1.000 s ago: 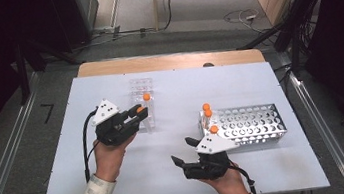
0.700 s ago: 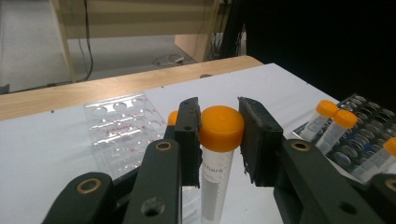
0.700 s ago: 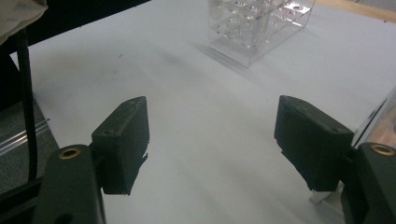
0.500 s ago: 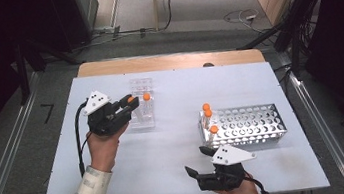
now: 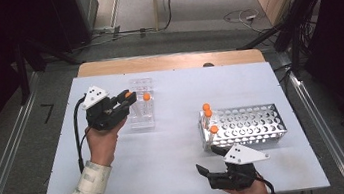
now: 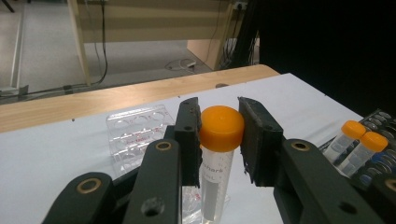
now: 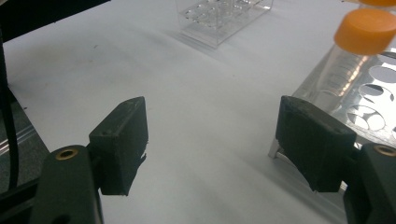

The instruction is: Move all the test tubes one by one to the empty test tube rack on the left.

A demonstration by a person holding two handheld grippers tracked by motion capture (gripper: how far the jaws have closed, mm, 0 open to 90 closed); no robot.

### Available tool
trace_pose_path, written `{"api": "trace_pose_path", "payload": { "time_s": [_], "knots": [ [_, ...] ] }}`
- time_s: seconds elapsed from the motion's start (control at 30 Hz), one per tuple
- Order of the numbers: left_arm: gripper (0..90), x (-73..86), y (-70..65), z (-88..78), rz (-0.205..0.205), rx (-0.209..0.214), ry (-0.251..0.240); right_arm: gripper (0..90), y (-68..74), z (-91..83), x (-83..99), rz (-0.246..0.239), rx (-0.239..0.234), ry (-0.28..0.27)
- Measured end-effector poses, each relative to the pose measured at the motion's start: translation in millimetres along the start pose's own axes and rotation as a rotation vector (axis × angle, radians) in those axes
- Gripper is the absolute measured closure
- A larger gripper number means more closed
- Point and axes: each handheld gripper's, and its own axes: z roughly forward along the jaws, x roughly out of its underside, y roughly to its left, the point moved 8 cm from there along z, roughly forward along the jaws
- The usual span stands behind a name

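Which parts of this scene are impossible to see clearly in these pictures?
- Held tube: its bottom end leaves the left gripper view's lower edge; the print on it is blurred.
- Clear rack: in the high view the left gripper covers its left side, so which well is meant stays unknown.
- Metal rack: cut off by the right gripper view's right edge.
- Right gripper: the hand behind it is cut by the high view's bottom edge.

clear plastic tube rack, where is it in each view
High view: clear plastic tube rack left of centre, beside the left tool.
Left gripper view: centre-left, behind the jaws.
Right gripper view: top centre.
Shared landmark: perforated metal rack, holding orange-capped tubes.
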Motion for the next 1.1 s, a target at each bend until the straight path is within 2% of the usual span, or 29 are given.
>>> {"api": "trace_pose_path", "payload": {
  "time_s": [0.6,0.9,1.1],
  "knots": [
    [70.3,-6.2,15.6,17.8,-0.02,-0.043,0.009,23.7,-4.7,-4.9,1.1,0.012,0.01,-0.009],
    [70.3,-11.4,17.9,32.4,0.01,-0.079,0.005,23.8,-5.9,-6.9,1.2,0.016,0.011,-0.013],
    [70.3,-8.7,20.3,40.6,0.026,-0.101,0.011,23.8,-7.2,-8.4,1.2,0.02,0.014,-0.017]
  ]
}}
